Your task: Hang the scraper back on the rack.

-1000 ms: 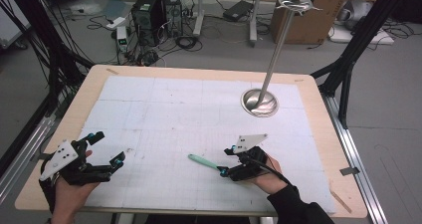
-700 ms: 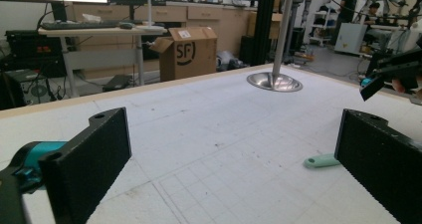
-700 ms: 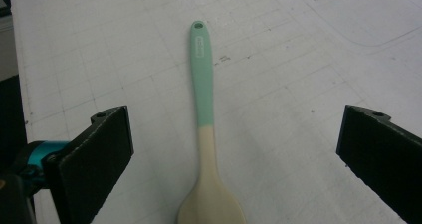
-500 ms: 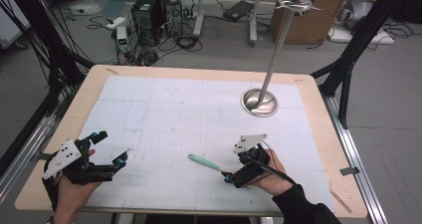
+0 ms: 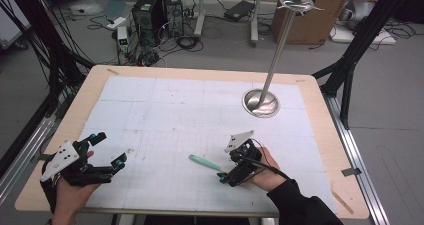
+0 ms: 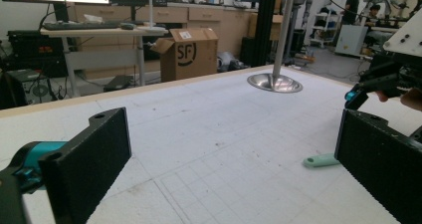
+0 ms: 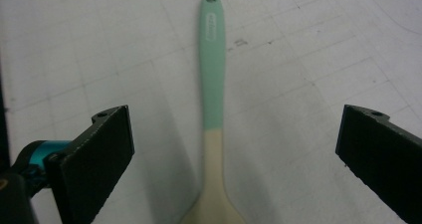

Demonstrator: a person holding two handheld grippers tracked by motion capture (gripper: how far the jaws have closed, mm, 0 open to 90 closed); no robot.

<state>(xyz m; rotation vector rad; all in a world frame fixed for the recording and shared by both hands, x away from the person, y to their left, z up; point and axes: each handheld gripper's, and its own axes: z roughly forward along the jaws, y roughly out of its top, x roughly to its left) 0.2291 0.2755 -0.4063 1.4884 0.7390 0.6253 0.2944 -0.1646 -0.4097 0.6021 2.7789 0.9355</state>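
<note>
A spoon (image 5: 202,161) with a mint-green handle and a cream head lies flat on the white mat, near the front edge. My right gripper (image 5: 227,169) hovers over its head end. In the right gripper view the spoon (image 7: 212,74) runs up the middle between the two jaws, and neither pad touches it. This right gripper (image 7: 235,122) is open, and its jaws have just been opening. My left gripper (image 5: 111,148) is at the front left corner, open and holding nothing. From my left gripper (image 6: 229,134), I see the spoon handle (image 6: 321,160) and the right gripper (image 6: 358,92) to the right.
A metal stand with a round dished base (image 5: 261,103) and a tall pole rises from the back right of the mat. The table's wooden rim (image 5: 70,130) frames the white gridded mat. Computers, cables and cardboard boxes sit on the floor beyond the table.
The right gripper's jaws have spread wider over the spoon, which lies where it was. The left hand has stayed put.
</note>
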